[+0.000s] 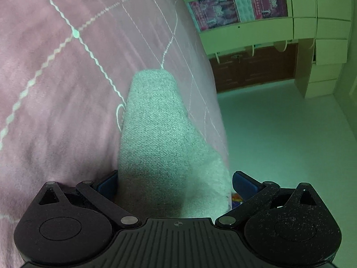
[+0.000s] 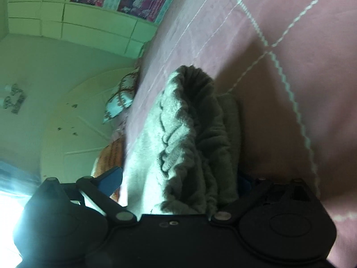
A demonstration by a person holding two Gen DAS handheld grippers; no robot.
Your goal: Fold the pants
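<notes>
Grey pants (image 1: 156,138) fill the gap between the left gripper (image 1: 174,183) fingers, whose blue pads (image 1: 107,185) stand wide apart; whether they pinch the cloth cannot be told. From those jaws a smooth, flat leg runs forward across the pink blanket (image 1: 49,93). Between the right gripper (image 2: 178,178) fingers sits the ribbed, bunched waistband (image 2: 191,120), heaped in folds. Its left pad (image 2: 111,181) stands clear of the cloth; the other is hidden, so its grip cannot be told.
</notes>
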